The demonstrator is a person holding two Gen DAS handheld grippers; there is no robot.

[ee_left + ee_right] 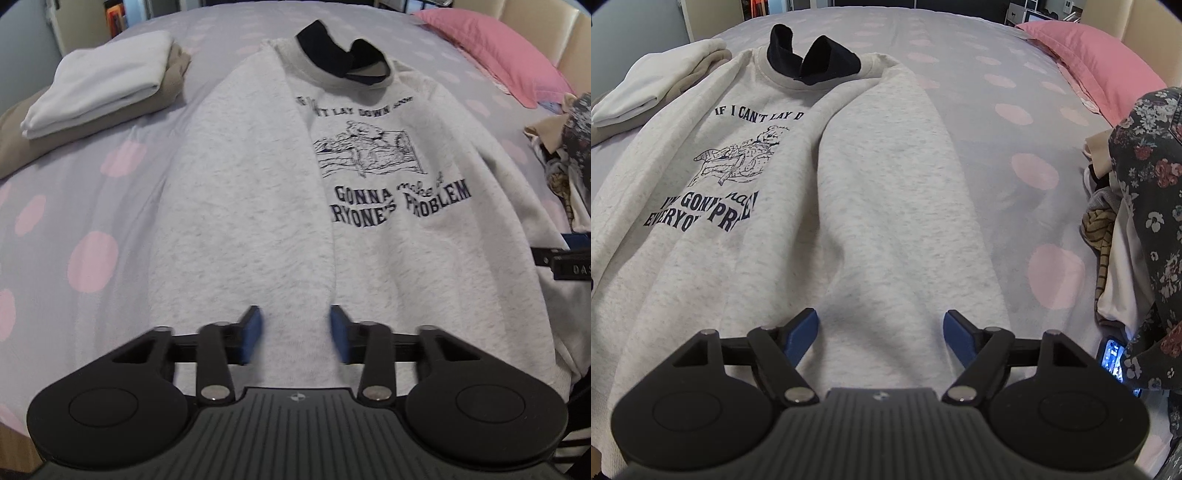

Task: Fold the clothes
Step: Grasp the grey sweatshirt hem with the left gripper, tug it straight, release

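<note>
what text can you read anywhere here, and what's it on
"IF I CAN'T LAY D": top print line on the grey sweatshirt, rest covered by a folded sleeve.
"LAY DOWN": same line, left wrist view; last word blurred.
"GONNA make it" over "RYONE'S PROBLEM": lower print lines, starts covered.
"DAS": on the black right gripper's side, cut off by the frame edge.
Phone screen: too small to read.

You are looking at a light grey sweatshirt [258,206] with dark navy print and navy collar; it is lying face up on the bed, both sleeves lying folded inward over its front.
</note>
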